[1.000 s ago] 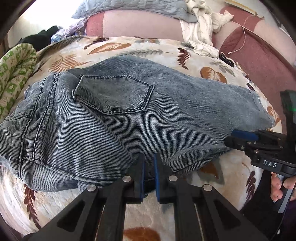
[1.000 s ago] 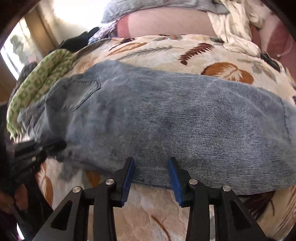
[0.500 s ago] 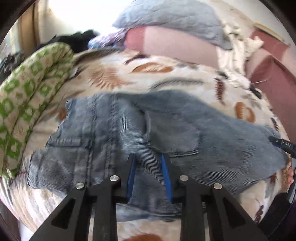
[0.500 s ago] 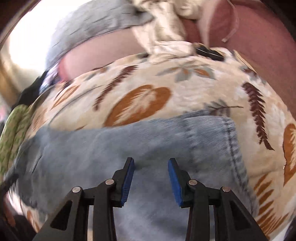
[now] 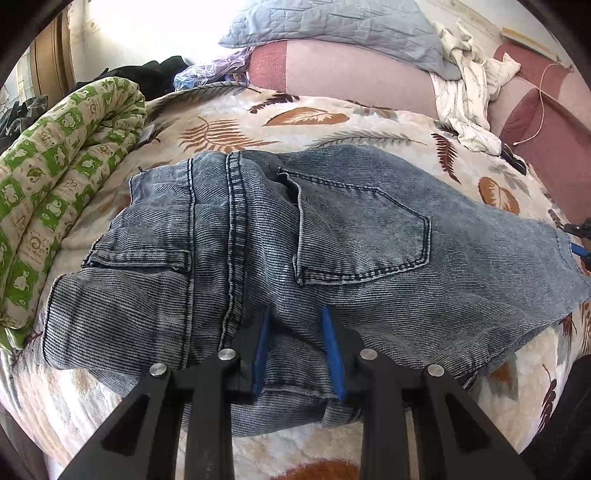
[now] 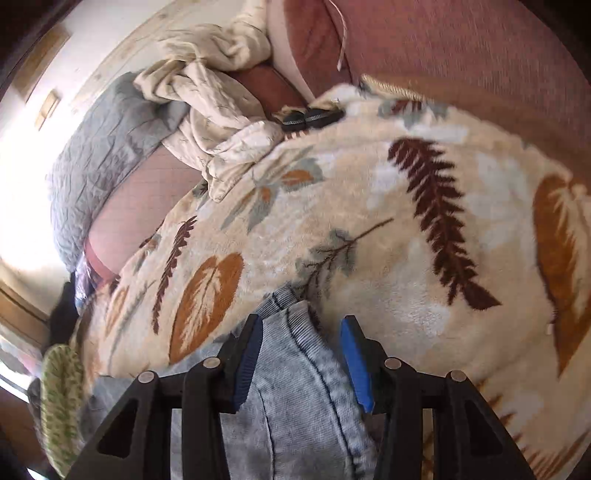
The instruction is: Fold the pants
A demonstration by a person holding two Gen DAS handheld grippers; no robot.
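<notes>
Blue stonewashed jeans (image 5: 351, 229) lie folded lengthwise on a leaf-print blanket (image 5: 295, 110), waist at the left, back pocket (image 5: 369, 236) facing up, leg hem at the right. My left gripper (image 5: 295, 317) hovers over the seat near the front edge, open, with flat denim showing below the gap. In the right wrist view the leg's hem end (image 6: 291, 354) sits between the blue pads of my right gripper (image 6: 301, 325). Its jaws are opening and a gap shows beside the right pad. That gripper (image 5: 576, 242) peeks in at the far right of the left wrist view.
A rolled green-patterned quilt (image 5: 55, 192) lies along the left side. A grey quilted pillow (image 5: 332, 29), a crumpled white cloth (image 5: 469, 99) and pink-red cushions (image 5: 351, 77) line the back. Small black items (image 6: 310, 118) sit at the blanket's far edge.
My left gripper let go of the jeans' front edge, opened and shifted towards the waist. My right gripper travelled along the leg to the hem end and rolled.
</notes>
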